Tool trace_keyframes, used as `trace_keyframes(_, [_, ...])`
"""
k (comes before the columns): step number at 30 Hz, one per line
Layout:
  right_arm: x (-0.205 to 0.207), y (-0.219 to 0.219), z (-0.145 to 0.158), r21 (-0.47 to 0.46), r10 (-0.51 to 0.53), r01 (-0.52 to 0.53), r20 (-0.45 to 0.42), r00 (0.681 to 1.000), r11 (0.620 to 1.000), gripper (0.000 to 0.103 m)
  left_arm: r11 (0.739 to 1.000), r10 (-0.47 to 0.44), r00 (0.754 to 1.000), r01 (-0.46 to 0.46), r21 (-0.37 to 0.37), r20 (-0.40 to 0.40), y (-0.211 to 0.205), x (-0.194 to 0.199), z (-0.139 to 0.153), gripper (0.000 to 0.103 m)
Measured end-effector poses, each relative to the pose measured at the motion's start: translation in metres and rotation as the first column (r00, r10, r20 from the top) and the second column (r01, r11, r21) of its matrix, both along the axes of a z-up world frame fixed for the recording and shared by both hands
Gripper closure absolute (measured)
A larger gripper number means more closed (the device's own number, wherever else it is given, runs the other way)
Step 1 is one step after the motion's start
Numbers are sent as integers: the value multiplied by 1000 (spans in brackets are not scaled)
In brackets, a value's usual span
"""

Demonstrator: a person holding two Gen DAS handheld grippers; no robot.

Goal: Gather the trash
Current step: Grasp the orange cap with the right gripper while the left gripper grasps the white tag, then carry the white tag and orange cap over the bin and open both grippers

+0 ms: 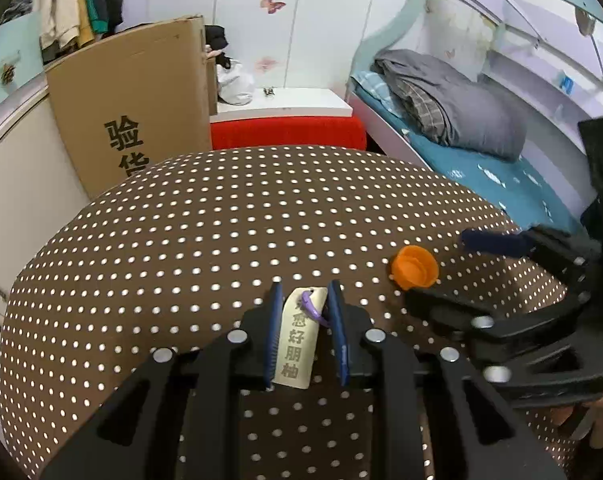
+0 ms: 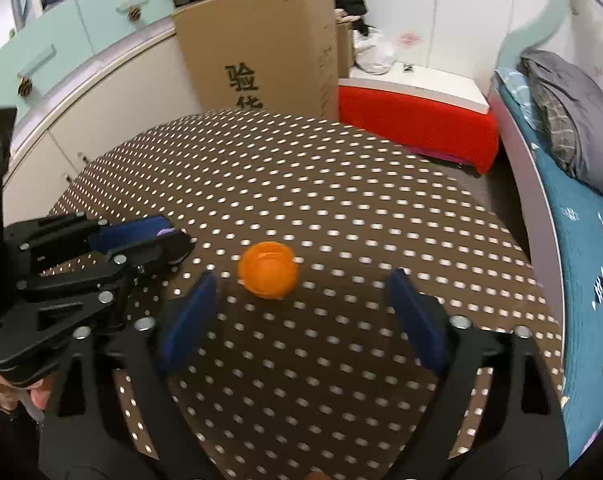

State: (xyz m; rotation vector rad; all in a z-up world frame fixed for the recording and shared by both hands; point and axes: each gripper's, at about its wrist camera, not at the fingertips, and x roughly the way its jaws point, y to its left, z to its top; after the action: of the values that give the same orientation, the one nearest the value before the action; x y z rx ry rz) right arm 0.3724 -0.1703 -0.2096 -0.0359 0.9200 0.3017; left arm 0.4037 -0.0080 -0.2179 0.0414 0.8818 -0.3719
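My left gripper (image 1: 304, 292) is shut on a beige paper tag (image 1: 297, 344) with printed characters and a purple loop, held over the brown polka-dot table (image 1: 205, 240). It also shows at the left of the right wrist view (image 2: 169, 236). An orange bottle cap (image 1: 414, 267) lies on the table to its right. My right gripper (image 2: 301, 288) is open, its blue pads on either side of the orange cap (image 2: 268, 269), which sits just ahead between the fingertips. The right gripper also shows in the left wrist view (image 1: 441, 268), around the cap.
A large cardboard box (image 2: 261, 52) stands behind the table. A red-covered bench with a white top (image 2: 417, 116) sits at the back right. A bed with blue sheet and grey bedding (image 2: 573, 128) runs along the right. Cabinets (image 2: 61, 92) line the left.
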Motion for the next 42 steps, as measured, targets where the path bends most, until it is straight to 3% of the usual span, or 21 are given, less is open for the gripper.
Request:
trace_keyframes(2, [-2,11,-1,-42,16,-15,22,1000,999,41,1000,6,1000,-6,-5,-2,0,-4,-1,81])
trace_keyframes(4, [-4,17,0,-68,33,-31,35,999,997,65,1000,2,1000,-2,-6,-2,0,-5,-1,81])
trace_keyframes(6, [-6,17,0,-72,29,-26,45,999,997,73,1000,0,1000,0,-3,8,-2,-6,0,82])
trace_keyframes(12, [-14,-1,1,-8,-11,11,40,999,1000,74,1000,-5,1000,5,-8,25,-5,-15,3,82])
trace_keyframes(20, [-52,-50,20,-1,-97,97,63,993,995,74,999,-41,997,42,-21,68,-16,-28,13,83])
trace_keyframes(25, [-88,-100,42,43,-173,169,99,980,985,74,989,-87,993,95,-115,75,-25,-37,26,83])
trace_keyframes(28, [-113,-129,58,75,-207,198,125,970,977,74,990,-109,988,118,-81,105,-42,-47,38,83])
trace_keyframes(33, [-147,-172,78,120,-272,254,167,948,960,74,981,-155,977,170,-94,149,-77,-77,70,83])
trace_keyframes(42, [-196,-247,103,253,-392,338,207,896,907,74,939,-284,938,314,-140,196,-167,-128,111,83])
